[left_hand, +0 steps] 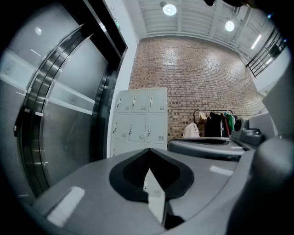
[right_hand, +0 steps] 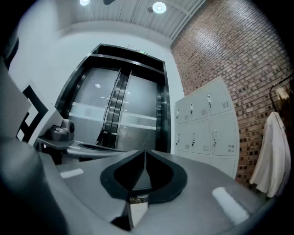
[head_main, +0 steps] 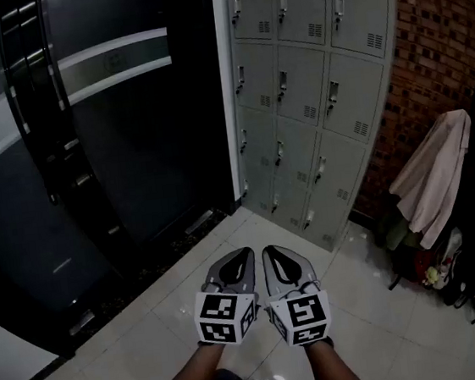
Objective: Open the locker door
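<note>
1. While held side by side over the floor (head_main: pixel 184 319), the left tongs (head_main: pixel 244 251) and right tongs (head_main: pixel 270 250) are both clenched on nothing.
2. Well ahead, the locker (head_main: pixel 316 91) stands against the brick wall (head_main: pixel 446 42), its doors (head_main: pixel 355 99) closed.

Matt grey metal lockers (head_main: pixel 311 91), rough red brick wall (head_main: pixel 452 50), glossy pale floor tiles (head_main: pixel 167 321)
</note>
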The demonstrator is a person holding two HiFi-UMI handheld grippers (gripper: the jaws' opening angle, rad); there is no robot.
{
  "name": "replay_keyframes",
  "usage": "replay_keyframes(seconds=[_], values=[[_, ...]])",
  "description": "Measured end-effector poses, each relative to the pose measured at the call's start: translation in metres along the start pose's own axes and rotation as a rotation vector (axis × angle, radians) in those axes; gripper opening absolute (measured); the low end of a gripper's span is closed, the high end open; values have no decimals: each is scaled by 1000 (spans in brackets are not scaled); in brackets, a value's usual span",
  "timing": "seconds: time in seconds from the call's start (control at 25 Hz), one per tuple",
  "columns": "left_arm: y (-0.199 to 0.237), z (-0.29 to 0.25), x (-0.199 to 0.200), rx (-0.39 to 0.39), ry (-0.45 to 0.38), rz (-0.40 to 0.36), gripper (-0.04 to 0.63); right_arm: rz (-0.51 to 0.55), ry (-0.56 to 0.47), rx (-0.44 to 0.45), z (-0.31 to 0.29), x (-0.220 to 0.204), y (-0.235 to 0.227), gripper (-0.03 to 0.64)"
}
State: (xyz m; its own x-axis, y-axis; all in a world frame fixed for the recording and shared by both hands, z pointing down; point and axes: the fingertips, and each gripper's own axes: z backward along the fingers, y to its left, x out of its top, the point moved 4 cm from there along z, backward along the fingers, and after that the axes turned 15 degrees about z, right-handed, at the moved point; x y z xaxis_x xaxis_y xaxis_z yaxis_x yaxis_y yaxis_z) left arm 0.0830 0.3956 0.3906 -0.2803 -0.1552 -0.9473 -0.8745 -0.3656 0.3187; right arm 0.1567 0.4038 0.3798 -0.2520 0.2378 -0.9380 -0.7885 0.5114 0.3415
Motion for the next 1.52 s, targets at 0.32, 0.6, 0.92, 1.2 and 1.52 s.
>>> replay_keyframes(seconds=[0.32,0.6,0.92,1.2,1.52], values=[[19,-42,8,0,-17,-7,5,0,-11,-22,-36,-14,-26,0],[66,-100,26,-34,-26,11,5,25,12,-41,-107,-26,-41,0],[128,-172,59,-74,-5,10,5,24,37,-84,-200,-30,-63,0],[180,-217,77,-84,5,34,5,18,42,-77,-277,-30,-64,0],[231,-247,96,-97,-2,49,5,46,48,-82,-341,-31,-60,0]])
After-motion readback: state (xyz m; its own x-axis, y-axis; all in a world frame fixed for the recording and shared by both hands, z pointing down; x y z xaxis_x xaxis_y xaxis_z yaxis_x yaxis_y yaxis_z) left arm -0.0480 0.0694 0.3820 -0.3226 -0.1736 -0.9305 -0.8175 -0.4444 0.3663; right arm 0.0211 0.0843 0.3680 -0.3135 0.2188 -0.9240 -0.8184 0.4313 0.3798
